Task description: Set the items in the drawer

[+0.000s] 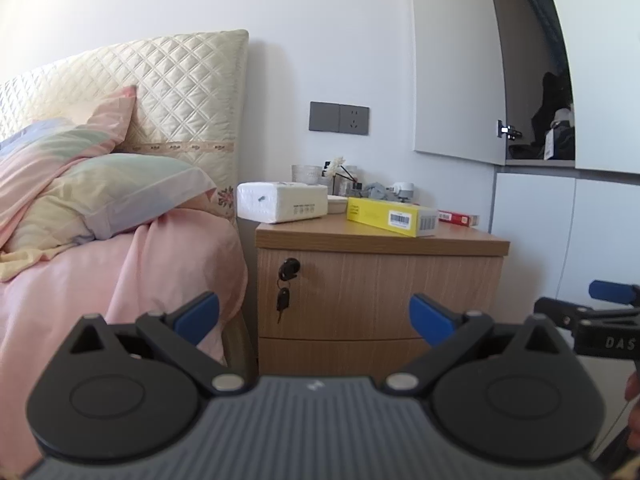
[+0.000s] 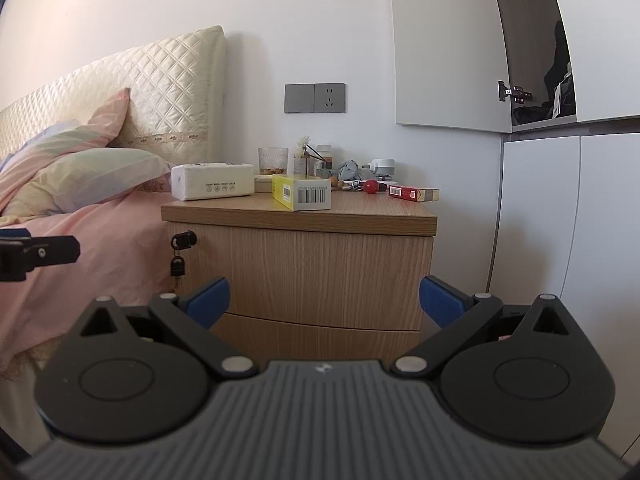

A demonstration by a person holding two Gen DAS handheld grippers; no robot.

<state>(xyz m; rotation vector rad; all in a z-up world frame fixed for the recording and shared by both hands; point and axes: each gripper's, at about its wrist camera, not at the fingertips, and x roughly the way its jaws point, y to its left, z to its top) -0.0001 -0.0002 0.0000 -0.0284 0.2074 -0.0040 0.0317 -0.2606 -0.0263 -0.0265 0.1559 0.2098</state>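
1. Yellow box (image 2: pixel 301 194) lies near the nightstand's (image 2: pixel 300 216) front edge, long axis slanting back-left; drawer (image 2: pixel 320 268) below is closed.
2. Left gripper (image 1: pixel 314 318) and right gripper (image 2: pixel 324 298): jaws apart, empty, facing the drawer; neither clearly nearer.

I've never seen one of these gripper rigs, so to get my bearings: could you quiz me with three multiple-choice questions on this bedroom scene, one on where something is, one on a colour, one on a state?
1. Where does the key hang?
A. on the headboard
B. from the lock on the top drawer's front
C. on the wall socket

2. What colour is the long box at the nightstand's front edge?
A. yellow
B. green
C. purple

3. How is the top drawer?
A. pulled out
B. removed
C. closed

Answers:
1 B, it dangles below the lock at the drawer's left.
2 A, yellow with white barcoded labels.
3 C, its front sits flush with the cabinet, nothing pulled out.
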